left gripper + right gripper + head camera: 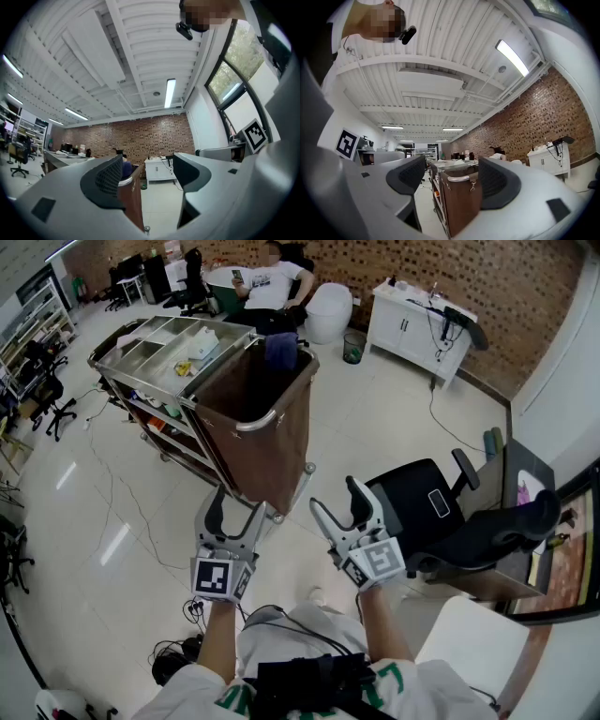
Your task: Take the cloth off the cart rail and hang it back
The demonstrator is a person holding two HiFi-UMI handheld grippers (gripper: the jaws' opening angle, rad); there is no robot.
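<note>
Both grippers are held out in front of the person, roughly level, over bare white floor [84,512].

Left gripper [237,504]: jaws released and standing apart. Nothing lies between them. Its own view shows only the brown side of the cart and open floor through the gap.

Right gripper [337,498]: jaws likewise apart and unloaded. The cart [459,197] appears through the gap at a distance, not in contact with either pad.

Cloth [280,348]: dark blue, draped over the far rail of the cart's brown bag frame [258,418], on the side away from the person. It hangs partly into the bag opening. It sits ahead of both grippers, beyond the near rail, and well apart from them. Neither gripper touches it. It lies closer to the line of the left gripper than to the right.

Surroundings: a steel tray top [164,343] adjoins the bag on the cart's left. A black office chair [422,502] stands just right of the right gripper. A white cabinet [412,329] is against the brick wall, and a seated person [272,282] is behind the cart.
</note>
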